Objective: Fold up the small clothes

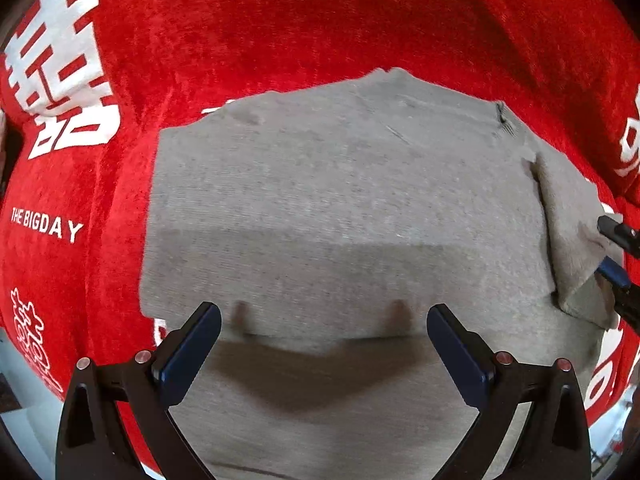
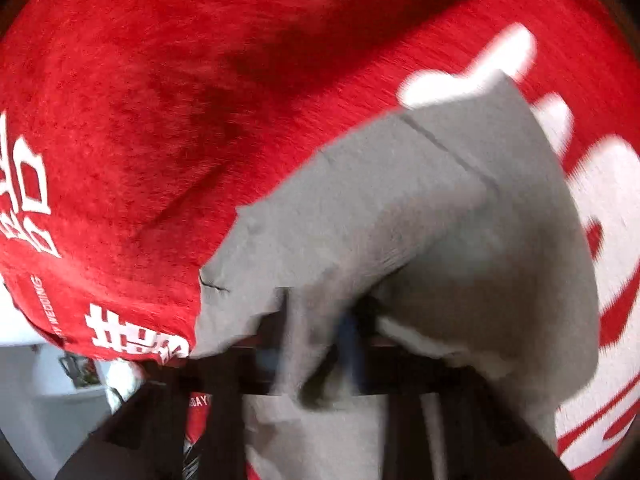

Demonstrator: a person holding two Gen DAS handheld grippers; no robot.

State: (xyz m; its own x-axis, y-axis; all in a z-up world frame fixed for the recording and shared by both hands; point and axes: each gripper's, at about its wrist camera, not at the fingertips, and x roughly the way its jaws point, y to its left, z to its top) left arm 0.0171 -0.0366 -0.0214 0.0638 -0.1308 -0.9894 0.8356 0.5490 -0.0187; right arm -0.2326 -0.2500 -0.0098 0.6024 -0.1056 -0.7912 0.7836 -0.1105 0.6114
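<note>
Left gripper (image 1: 324, 344): jaws spread wide, nothing between them, blue pads clear of the cloth, pointing straight down over the grey garment (image 1: 344, 216). Right gripper (image 2: 316, 344): jaws nearly closed, pinched on a raised fold of the same grey garment; blurred in the right wrist view, so exact pad contact hard to make out, but cloth bunched between the dark fingers and draped over them. Same gripper (image 1: 618, 256) visible at the right edge of the left wrist view, holding the garment's right-hand corner lifted and turned back over itself. Rest of the garment flat, roughly rectangular, with a horizontal crease line across its middle and a small dark stitched mark near its far right corner. Shadow of the left gripper across the near part of the cloth. Garment lying on a red plush cover (image 1: 280, 32) printed with white characters and the words "THE BIGDAY" along its left side; more white lettering near its right edge. Pale floor (image 2: 36, 400) showing beyond the cover's near left corner.
</note>
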